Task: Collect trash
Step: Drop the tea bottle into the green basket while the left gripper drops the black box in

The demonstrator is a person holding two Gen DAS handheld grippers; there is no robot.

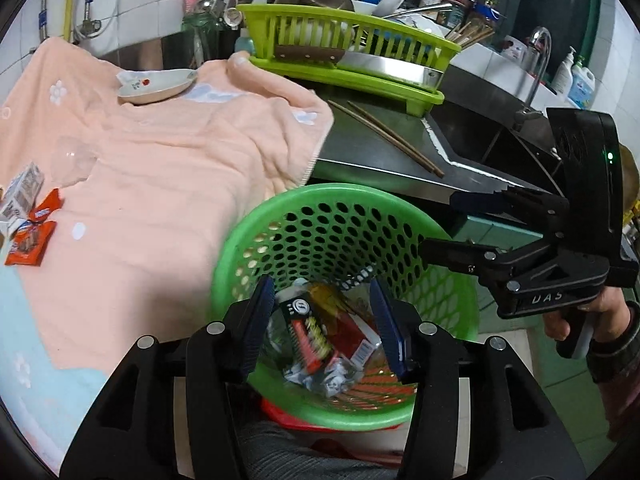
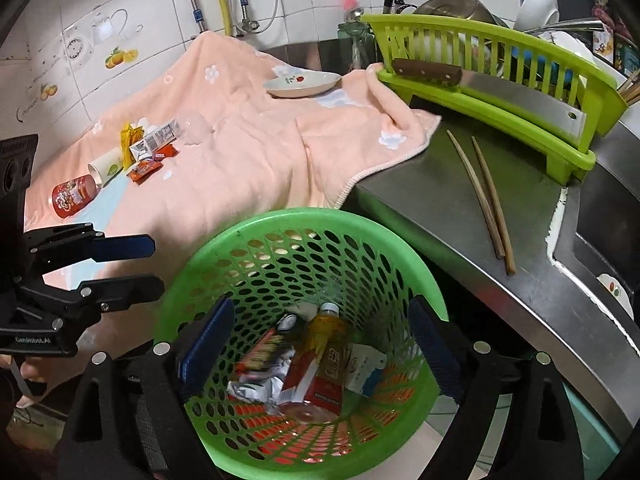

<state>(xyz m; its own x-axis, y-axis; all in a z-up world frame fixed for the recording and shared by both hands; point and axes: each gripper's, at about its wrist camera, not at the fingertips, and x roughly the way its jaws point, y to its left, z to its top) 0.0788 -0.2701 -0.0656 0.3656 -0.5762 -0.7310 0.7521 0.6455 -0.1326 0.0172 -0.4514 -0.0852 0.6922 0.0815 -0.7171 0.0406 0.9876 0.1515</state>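
Both grippers hang over the green basket (image 2: pixel 304 240), fingers spread wide with nothing held. Below and between the fingers of the left gripper (image 1: pixel 326 322) and the right gripper (image 2: pixel 320 344) the basket holds a bottle (image 2: pixel 326 332), a red packet (image 1: pixel 310 338), crumpled foil (image 2: pixel 256 388) and a white carton (image 2: pixel 366 366). More trash lies on the peach towel (image 2: pixel 248 160) covering the surface, well beyond the left fingers: a red cup (image 2: pixel 74 196), a paper cup (image 2: pixel 105 168) and orange wrappers (image 1: pixel 30 244)
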